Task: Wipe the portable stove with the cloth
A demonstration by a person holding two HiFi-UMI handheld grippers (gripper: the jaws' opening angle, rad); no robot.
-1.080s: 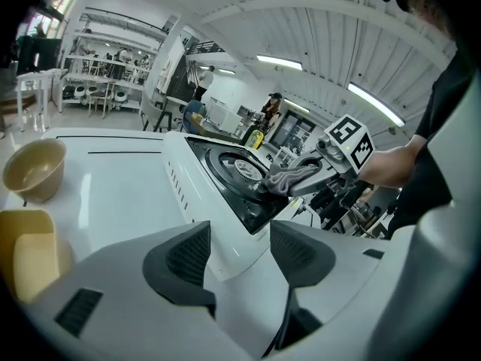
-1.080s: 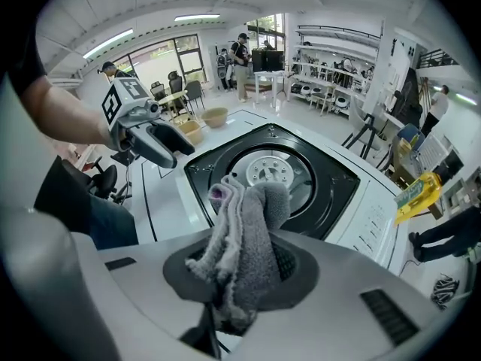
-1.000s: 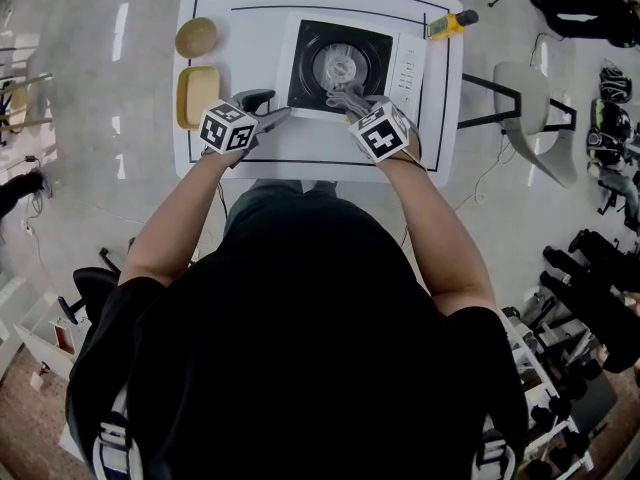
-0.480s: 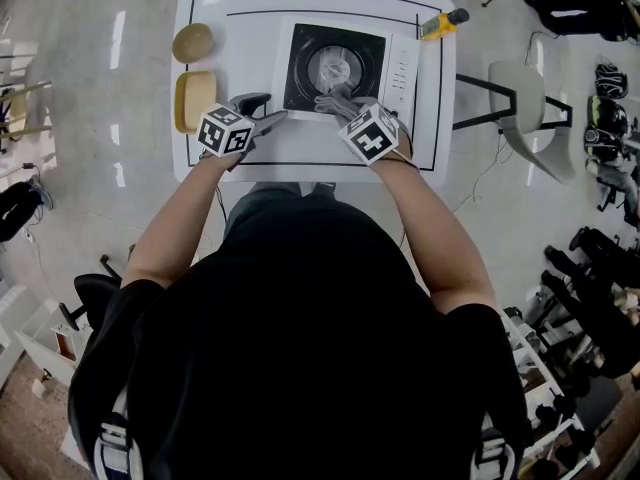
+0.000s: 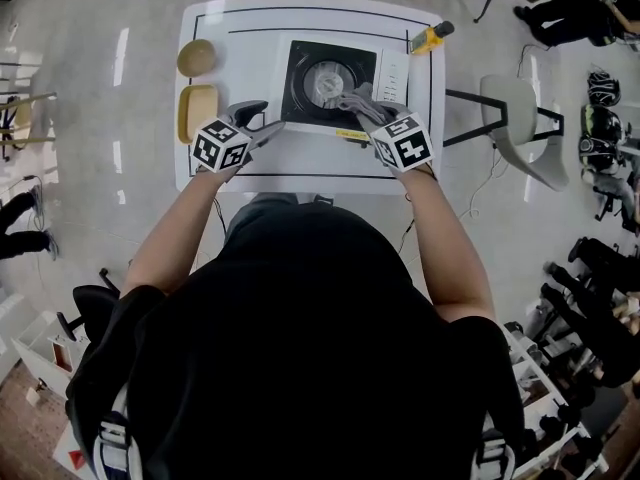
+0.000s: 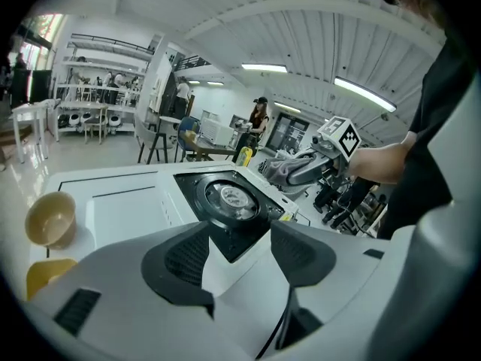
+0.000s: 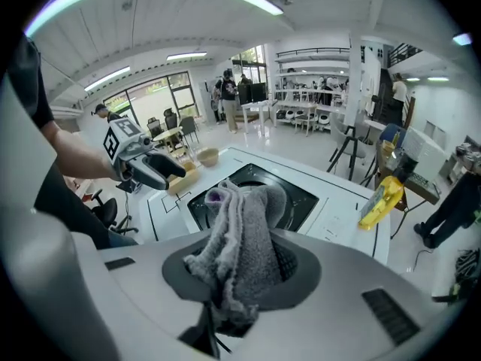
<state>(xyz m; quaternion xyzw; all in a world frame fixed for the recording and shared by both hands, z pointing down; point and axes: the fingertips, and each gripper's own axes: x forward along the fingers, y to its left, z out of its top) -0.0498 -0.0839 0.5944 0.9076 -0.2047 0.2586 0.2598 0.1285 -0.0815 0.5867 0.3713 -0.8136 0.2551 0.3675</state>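
Observation:
The portable stove [image 5: 300,103], white with a black burner top, sits mid-table; it also fills the middle of the left gripper view [image 6: 229,201]. My right gripper [image 5: 366,104] is shut on a grey cloth [image 5: 357,98], which it holds over the stove's front right, beside the control panel. In the right gripper view the cloth [image 7: 240,232] bunches up between the jaws with the stove [image 7: 301,194] behind it. My left gripper [image 5: 264,118] stands open with nothing in it, just off the stove's front left corner. Whether the cloth touches the stove is unclear.
A round tan bowl [image 5: 197,57] and a yellow rectangular dish [image 5: 198,111] lie at the left end of the white table [image 5: 230,28]. A yellow bottle [image 5: 430,38] lies at the far right corner. A grey chair [image 5: 520,118] stands to the right.
My right gripper has carried the cloth rightward along the stove's front, from near the middle toward the control panel. The left gripper has stayed at the stove's front left corner.

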